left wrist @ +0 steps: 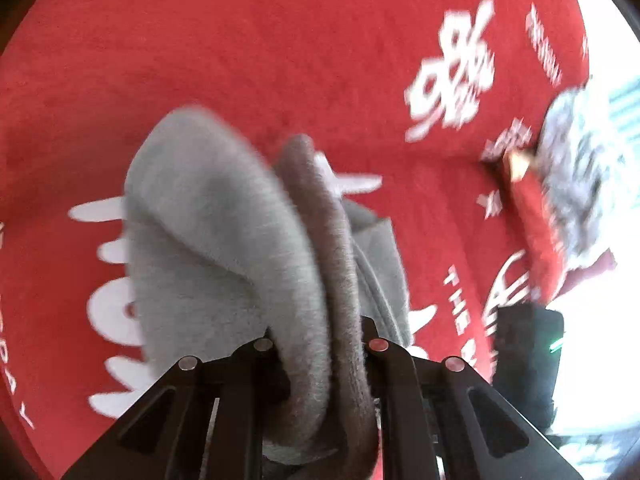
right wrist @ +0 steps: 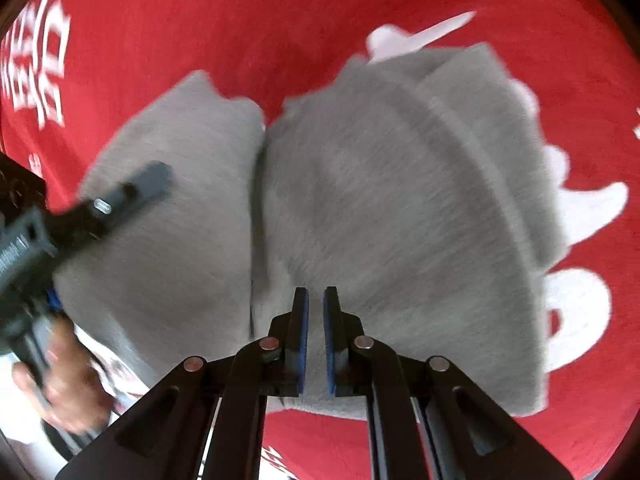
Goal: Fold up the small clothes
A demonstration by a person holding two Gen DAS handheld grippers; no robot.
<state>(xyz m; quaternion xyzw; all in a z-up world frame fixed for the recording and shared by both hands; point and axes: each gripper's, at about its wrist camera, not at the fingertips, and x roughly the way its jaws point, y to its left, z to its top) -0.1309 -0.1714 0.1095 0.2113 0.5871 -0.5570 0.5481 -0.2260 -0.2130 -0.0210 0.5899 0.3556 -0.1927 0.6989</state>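
Note:
A small grey garment (right wrist: 380, 200) lies on a red cloth with white print (right wrist: 240, 20). In the left wrist view my left gripper (left wrist: 320, 344) is shut on a thick bunched fold of the grey garment (left wrist: 224, 232), lifted off the cloth; the fingertips are hidden in the fabric. My right gripper (right wrist: 316, 300) hovers over the garment's near part, its blue-padded fingers (right wrist: 302, 320) close together with a narrow gap and nothing between them. The left gripper also shows in the right wrist view (right wrist: 132, 192), blurred, over the garment's left part.
The red cloth (left wrist: 280, 40) covers the whole work surface. A blurred grey and red shape (left wrist: 572, 184) shows at the right edge of the left wrist view. A hand (right wrist: 60, 380) holds the left tool at the lower left.

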